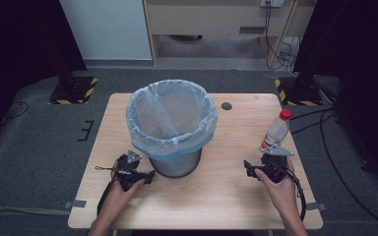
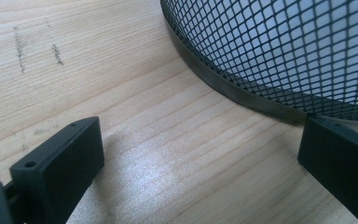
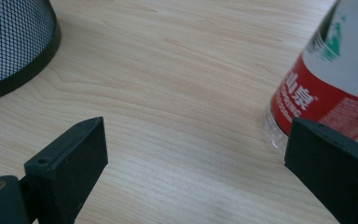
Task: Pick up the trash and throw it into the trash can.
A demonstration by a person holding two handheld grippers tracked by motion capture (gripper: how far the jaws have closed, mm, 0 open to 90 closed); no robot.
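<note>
the bottle [image 1: 276, 130] stands upright near the right edge of the desk [image 1: 226, 196], its long axis vertical, red cap up. the right gripper [image 1: 252, 169] sits just in front of it, jaws spread and empty; in the right gripper view the bottle [image 3: 328, 79] lies just beyond the right-hand jaw, not between the jaws. the left gripper [image 1: 147, 175], also spread, rests by the mesh bin [image 1: 172, 128], well apart from the bottle. the right hand is the nearer.

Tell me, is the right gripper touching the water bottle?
Cannot tell. In the right gripper view the open right gripper has one jaw overlapping the bottle, hiding any gap. The high view is too small to settle it.
</note>
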